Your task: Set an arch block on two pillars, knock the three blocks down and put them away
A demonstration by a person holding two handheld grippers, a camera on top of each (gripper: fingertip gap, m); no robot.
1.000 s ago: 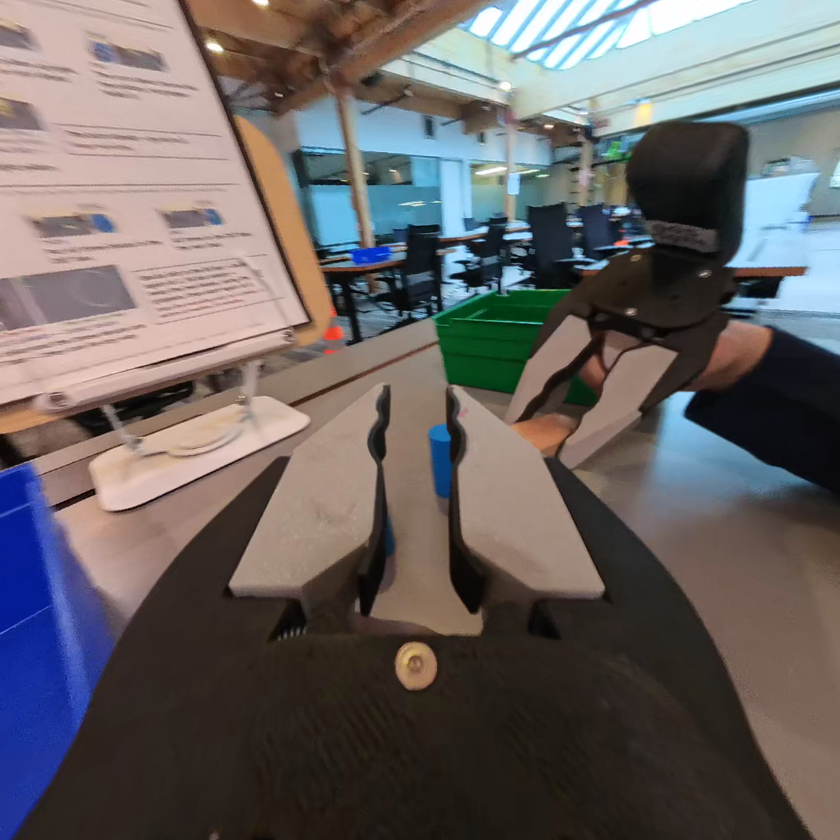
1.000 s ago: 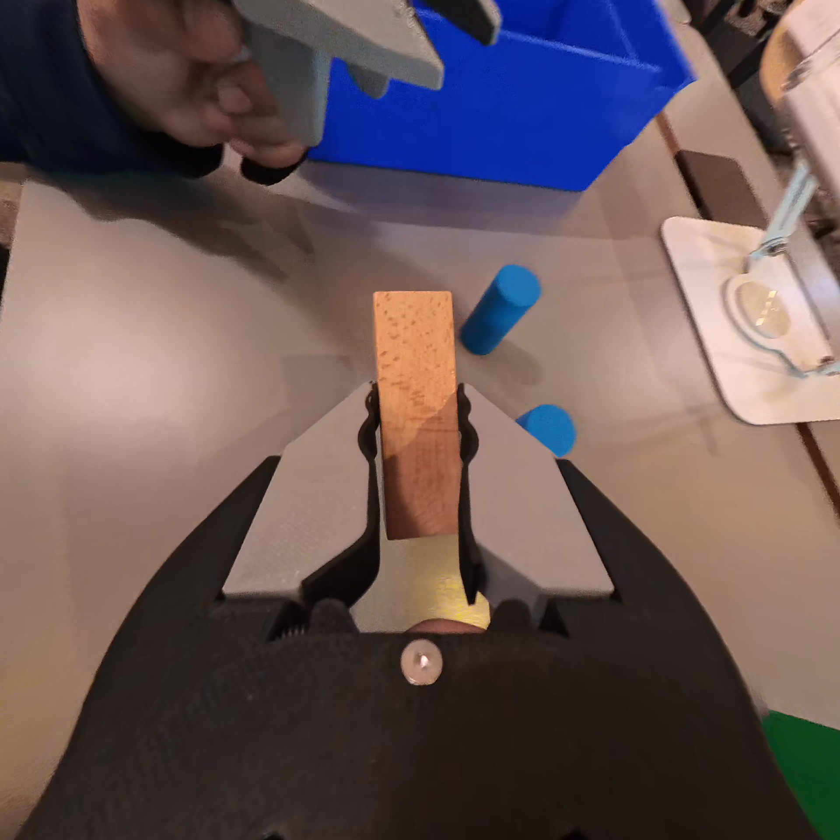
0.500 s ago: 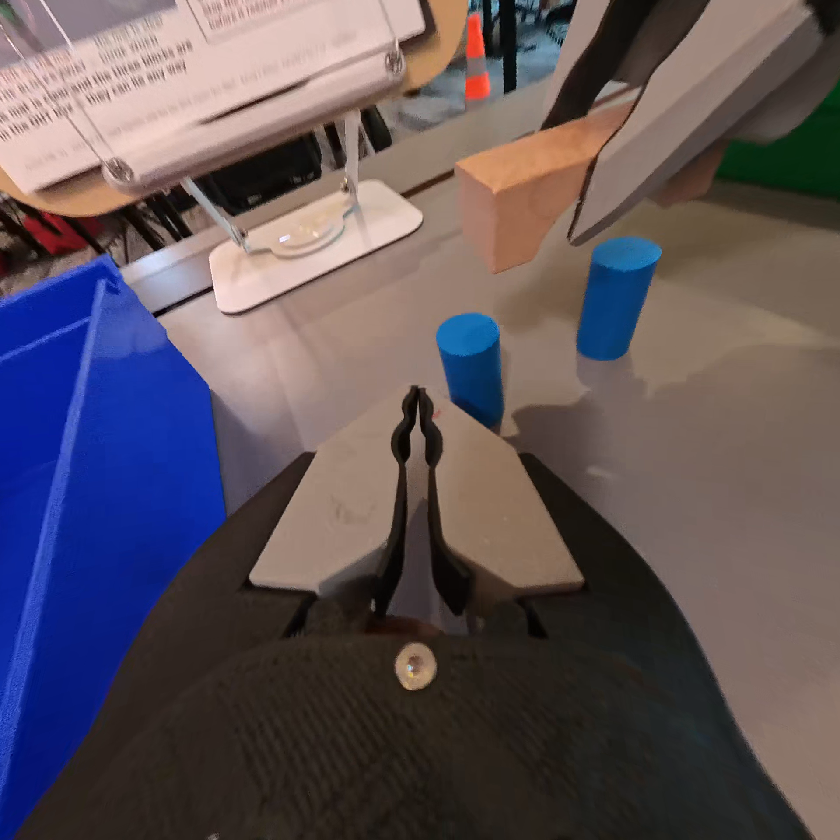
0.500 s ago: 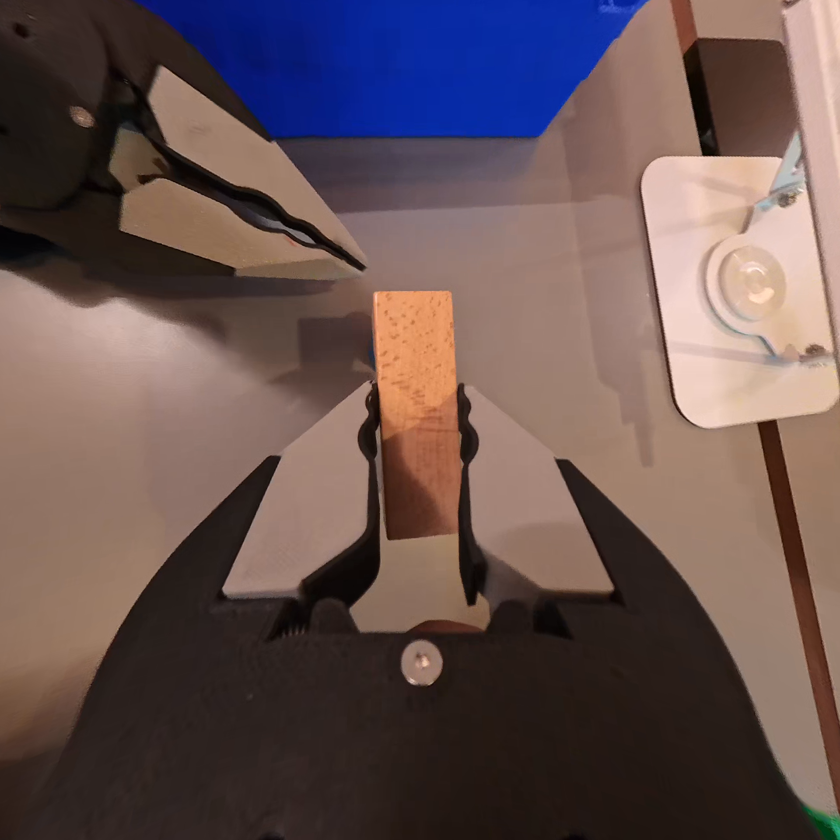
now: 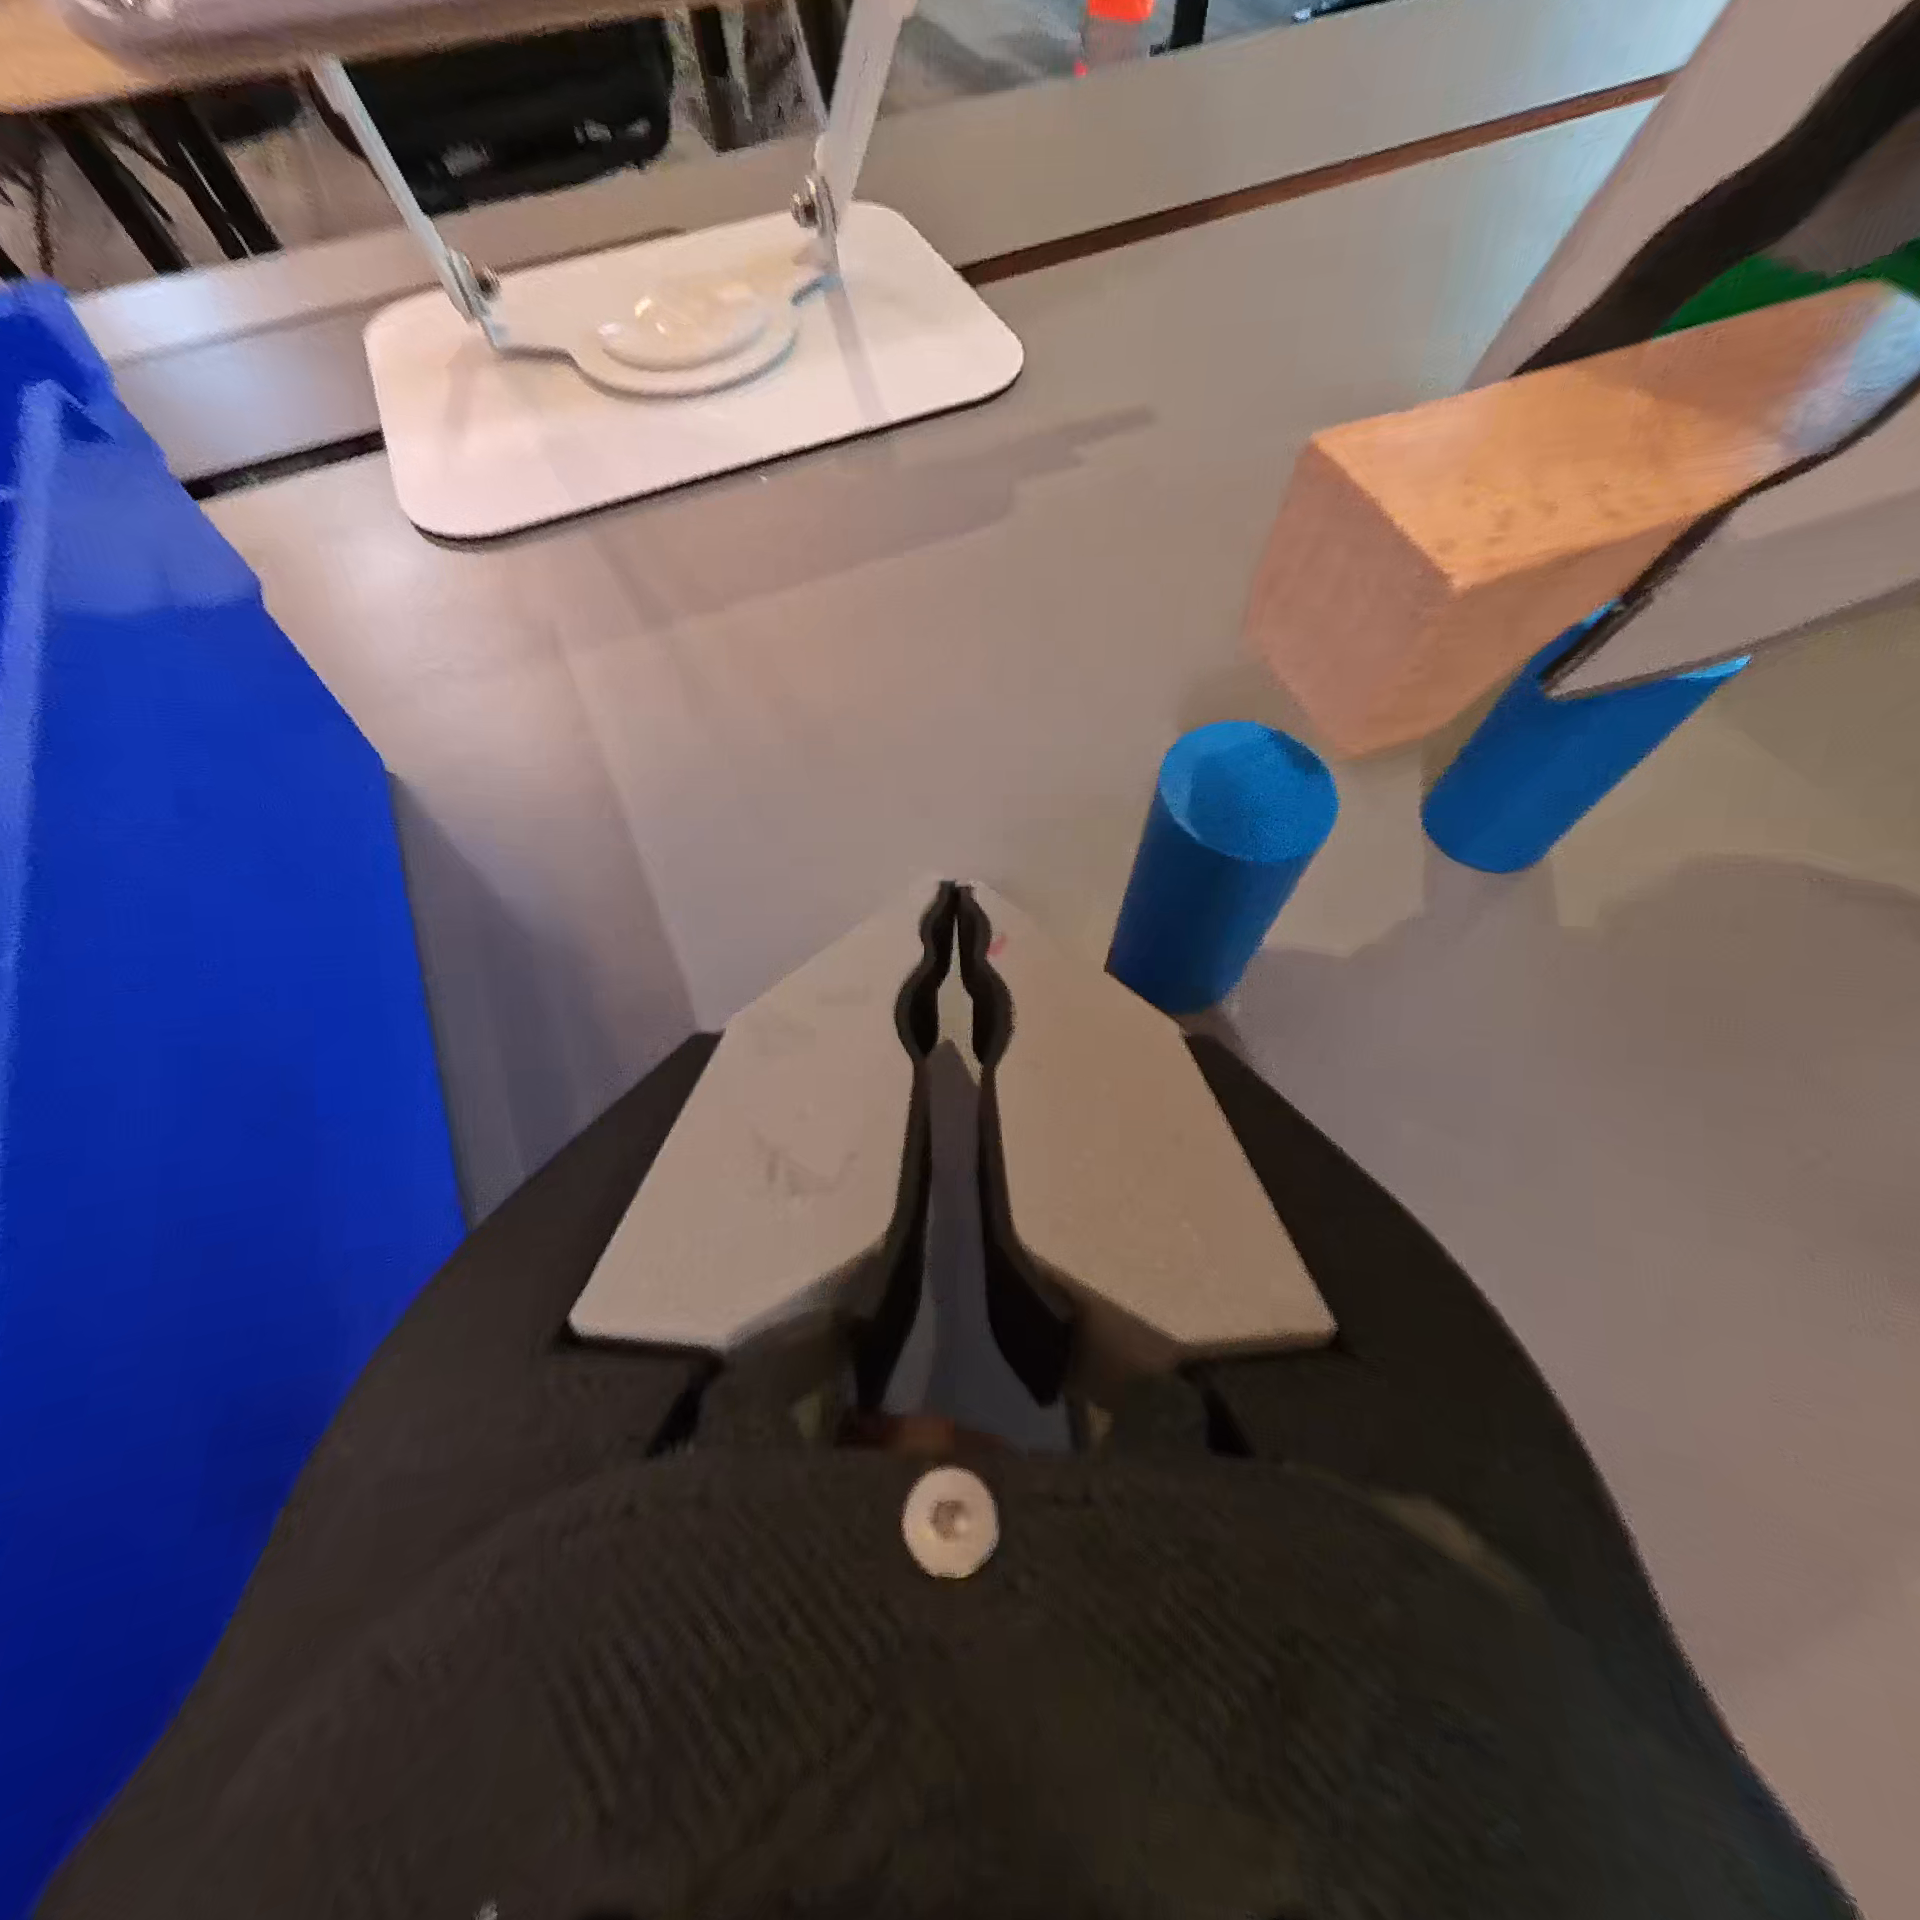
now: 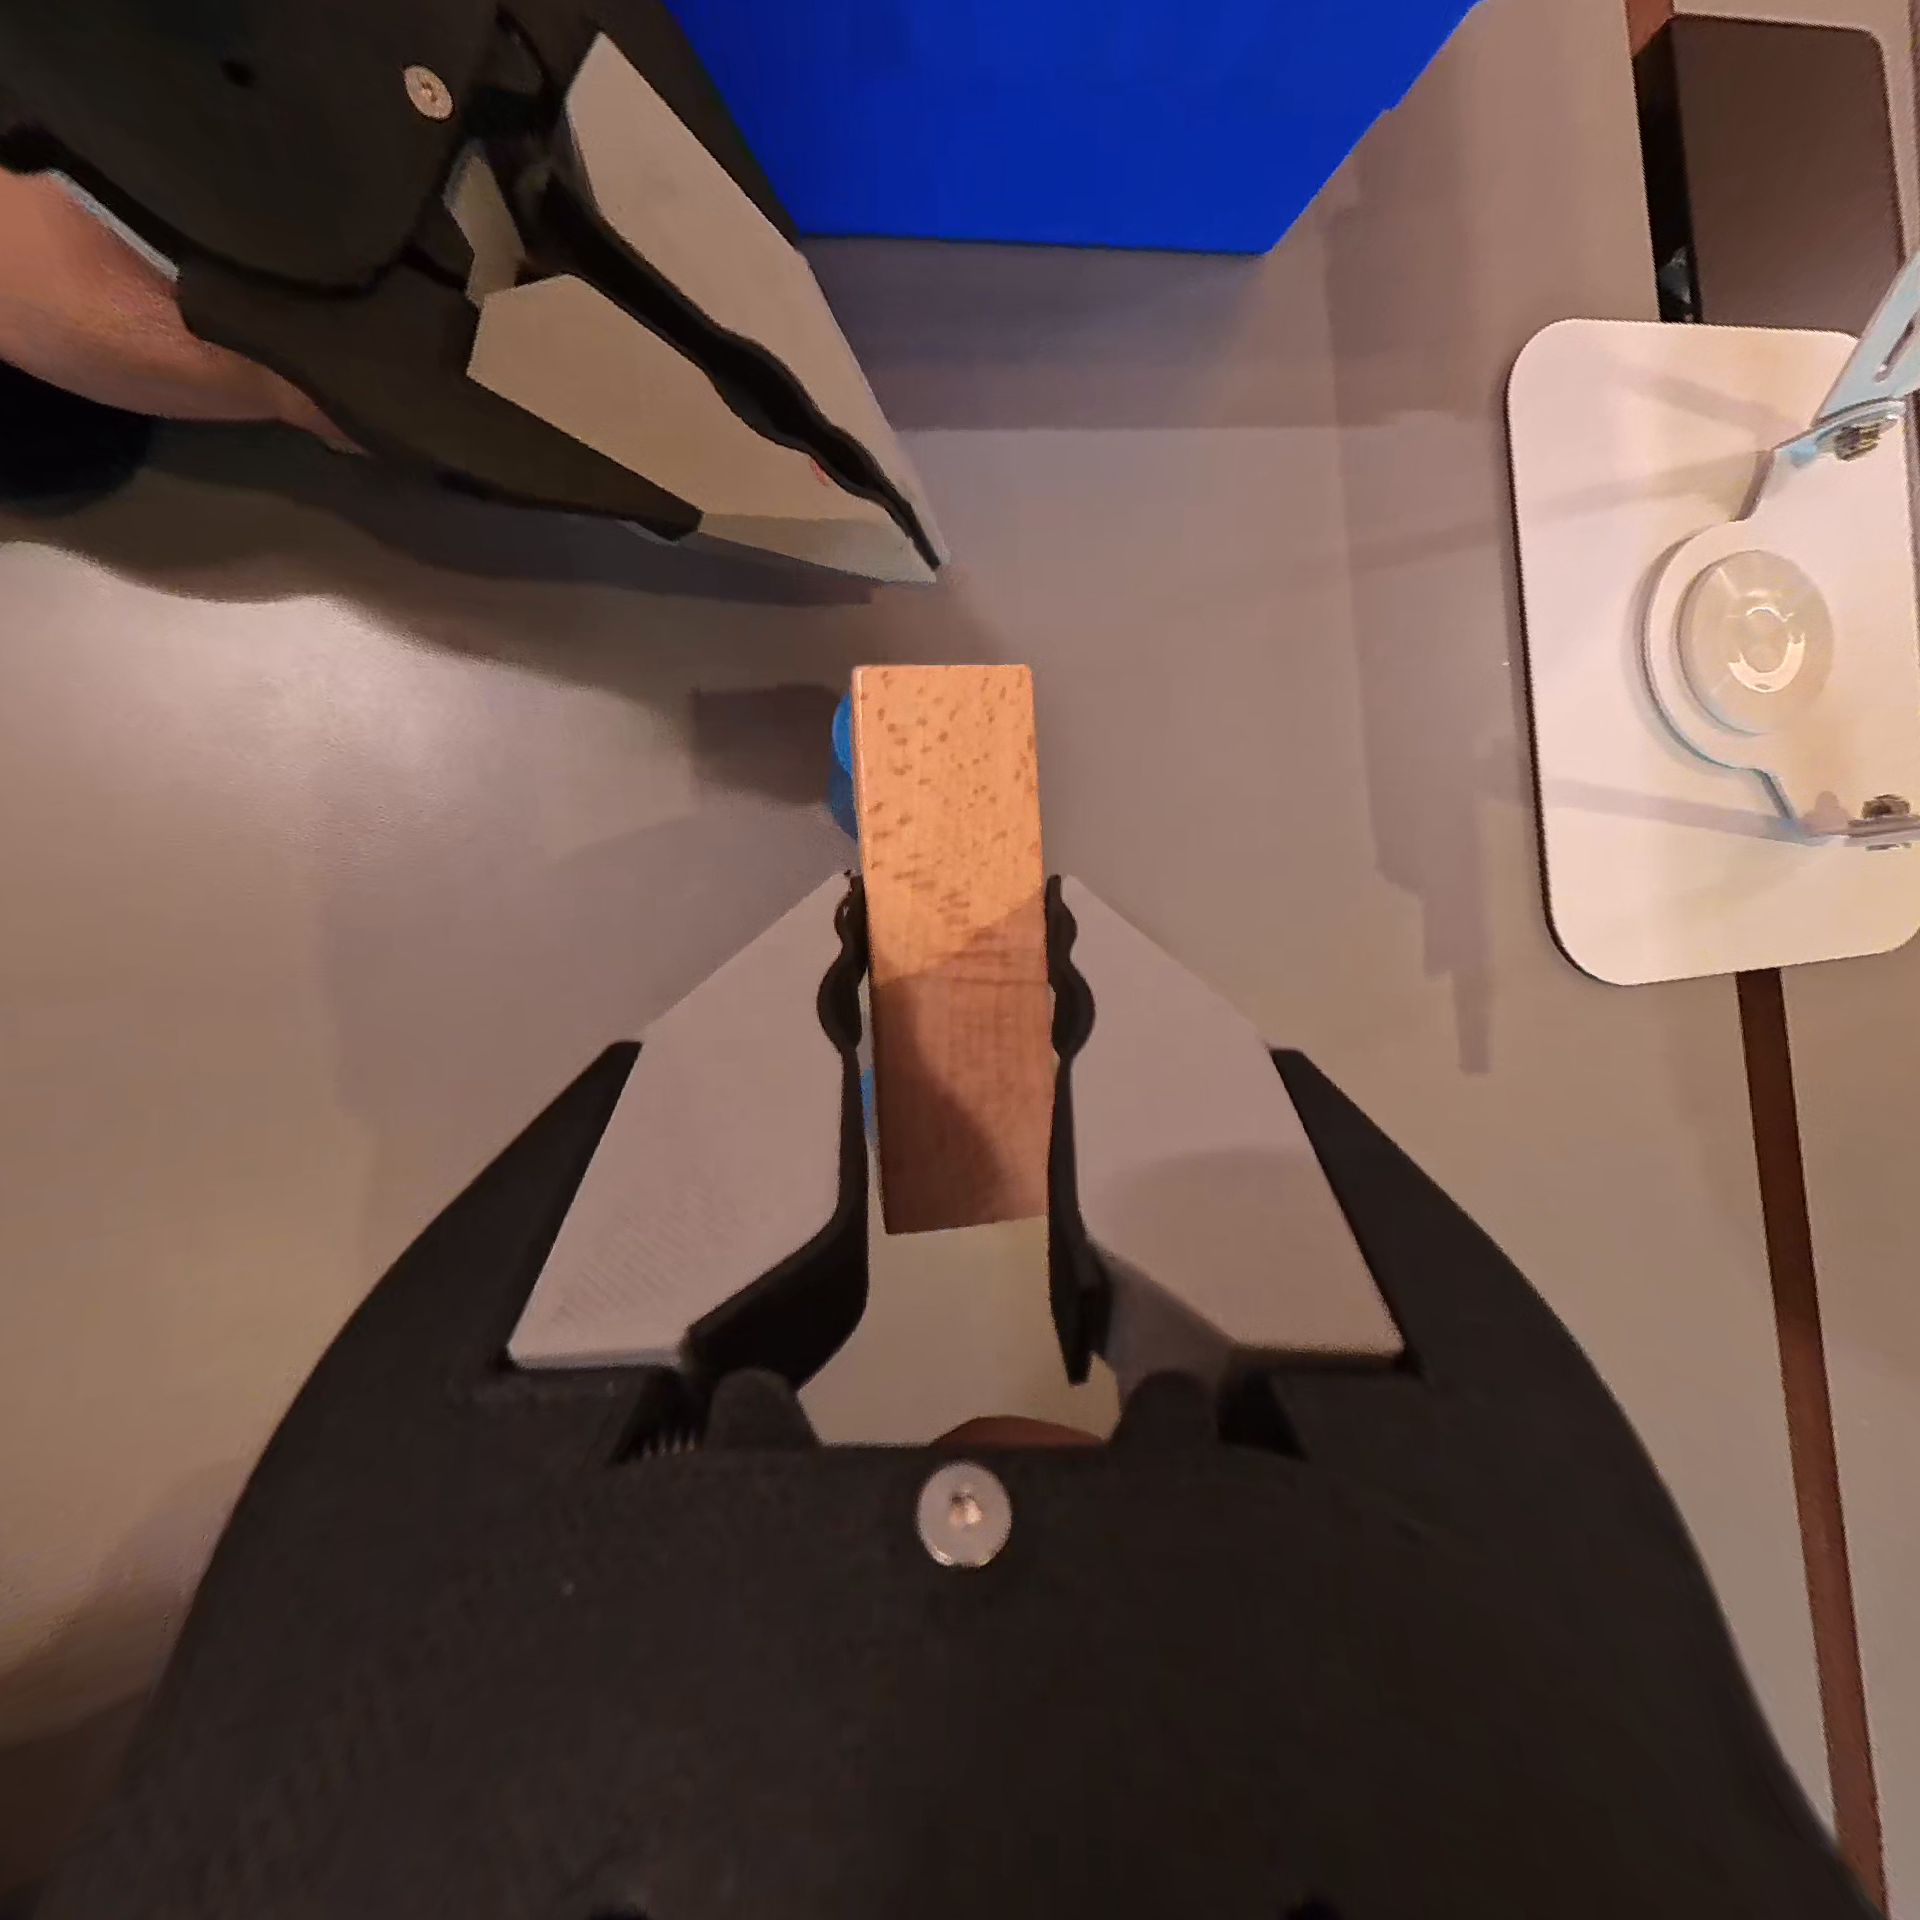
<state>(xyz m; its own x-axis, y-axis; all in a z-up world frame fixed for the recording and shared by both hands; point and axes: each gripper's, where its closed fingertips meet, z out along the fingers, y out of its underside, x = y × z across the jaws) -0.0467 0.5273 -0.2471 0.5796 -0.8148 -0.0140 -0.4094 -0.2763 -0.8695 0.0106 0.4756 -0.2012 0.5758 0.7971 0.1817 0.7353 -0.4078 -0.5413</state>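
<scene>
A grey tabletop (image 5: 1558, 1195) fills both views, with a blue bin (image 5: 156, 935) to the left of your left tool and a white stand base (image 5: 686, 364) ahead of it, near the far edge.

Your right tool (image 6: 951, 894) is clamped on the wooden arch block (image 6: 948, 831), gripping its rear half so the front half sticks out past the fingertips. In the left wrist view the arch block (image 5: 1507, 561) hangs above and just beyond the two blue pillars. The nearer pillar (image 5: 1216, 862) stands just ahead and to the right of your left tool's tips; the farther pillar (image 5: 1558, 769) is partly under the block. From the right wrist view only a sliver of blue shows beside the block's left edge, so you are nearly over them but cannot see both tops.

Your left tool (image 5: 958, 904) has its fingers pressed together with nothing between them, idling beside the nearer pillar.

To place it well, I would line the block's length up with the line joining the two pillar tops, keep it level, and lower it straight down so each end lands on one pillar. The block appears offset to one side, so shift it until both tops are covered. Release gently; the pillars look narrow and could tip at a sideways nudge. Keep the left tool clear of the nearer pillar.
</scene>
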